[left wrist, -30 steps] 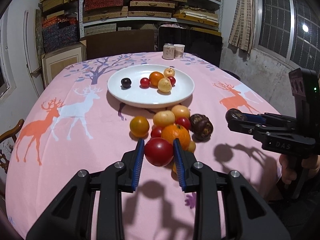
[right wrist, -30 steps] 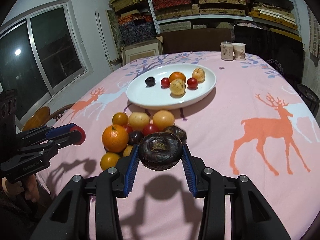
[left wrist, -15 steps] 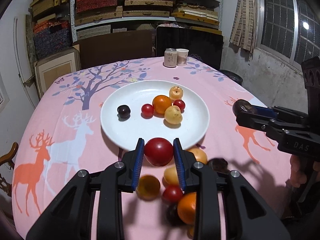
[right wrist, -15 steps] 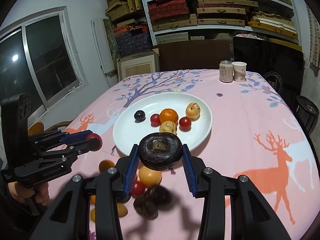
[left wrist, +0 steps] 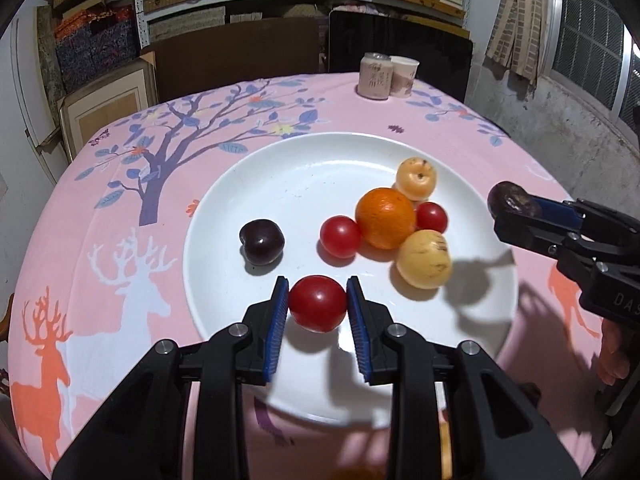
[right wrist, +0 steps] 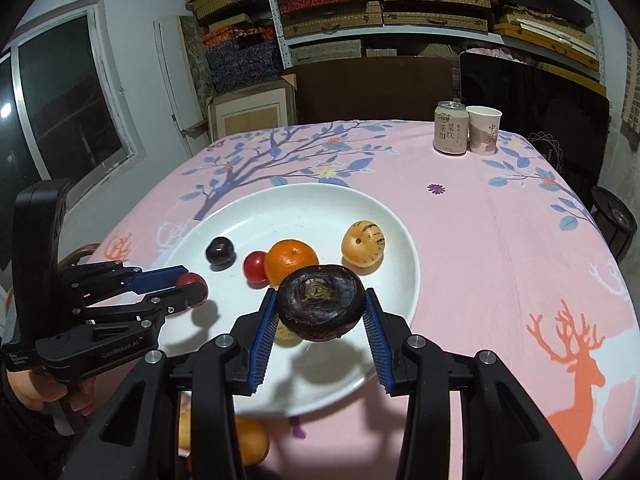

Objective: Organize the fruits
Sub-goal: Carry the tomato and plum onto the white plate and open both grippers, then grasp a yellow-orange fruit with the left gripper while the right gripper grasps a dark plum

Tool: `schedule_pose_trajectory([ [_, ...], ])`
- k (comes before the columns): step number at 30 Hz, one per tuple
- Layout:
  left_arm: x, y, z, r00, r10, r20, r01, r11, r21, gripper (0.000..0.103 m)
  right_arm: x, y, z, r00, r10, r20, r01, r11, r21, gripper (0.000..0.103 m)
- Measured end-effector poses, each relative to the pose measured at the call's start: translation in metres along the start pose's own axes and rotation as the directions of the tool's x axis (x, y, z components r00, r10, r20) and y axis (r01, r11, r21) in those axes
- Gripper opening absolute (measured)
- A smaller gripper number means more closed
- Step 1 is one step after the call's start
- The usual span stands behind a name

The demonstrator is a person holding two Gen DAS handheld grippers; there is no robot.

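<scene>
"GenRobot.AI" on left hand-held gripper (right wrist: 192, 288); "DAS" on right hand-held gripper (left wrist: 516, 210).

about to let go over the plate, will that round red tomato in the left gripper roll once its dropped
Probably yes. The round red tomato looks smooth and near-spherical, with no flat side to settle on. The white plate is glossy and dished, so it would likely roll inward and stop against the other fruit. Held in the left gripper above the plate, a drop may bounce.

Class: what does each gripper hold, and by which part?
Left gripper: a red tomato, pinched at its two sides. Right gripper: a dark round fruit, pinched at its sides.
</scene>
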State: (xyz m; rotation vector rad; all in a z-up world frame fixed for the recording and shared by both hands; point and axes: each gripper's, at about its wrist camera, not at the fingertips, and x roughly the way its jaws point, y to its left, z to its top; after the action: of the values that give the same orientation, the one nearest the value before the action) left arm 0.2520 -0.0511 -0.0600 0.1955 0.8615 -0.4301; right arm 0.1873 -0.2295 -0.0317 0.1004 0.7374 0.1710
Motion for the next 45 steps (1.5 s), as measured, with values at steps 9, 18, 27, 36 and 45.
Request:
schedule_pose_trajectory([
  [9,0.017,0.006,0.008,0.999,0.047,0.002,-0.047,0.999,-0.02,0.068,0.007,-0.006,0.005,0.999,-0.023,0.046,0.024,1.0,-0.006,0.064],
  [18,-0.068,0.002,-0.031,0.993,0.04,0.109,-0.036,0.998,-0.045,0.082,-0.05,-0.014,-0.026,0.998,0.018,0.066,-0.022,0.998,0.062,0.064],
  [27,-0.129,-0.021,-0.108,0.992,0.004,0.122,-0.001,1.0,-0.026,0.083,-0.077,-0.013,-0.102,0.998,0.052,0.02,-0.055,0.988,0.147,0.065],
  [36,-0.151,-0.07,-0.173,0.994,-0.07,0.089,0.064,0.995,0.075,0.088,-0.088,-0.026,-0.134,0.998,0.058,0.029,-0.063,0.972,0.229,0.068],
  [45,-0.119,-0.09,-0.185,0.999,-0.041,0.024,0.04,0.999,0.027,0.07,-0.092,-0.039,-0.139,0.996,0.061,0.069,-0.079,0.952,0.297,0.068],
])
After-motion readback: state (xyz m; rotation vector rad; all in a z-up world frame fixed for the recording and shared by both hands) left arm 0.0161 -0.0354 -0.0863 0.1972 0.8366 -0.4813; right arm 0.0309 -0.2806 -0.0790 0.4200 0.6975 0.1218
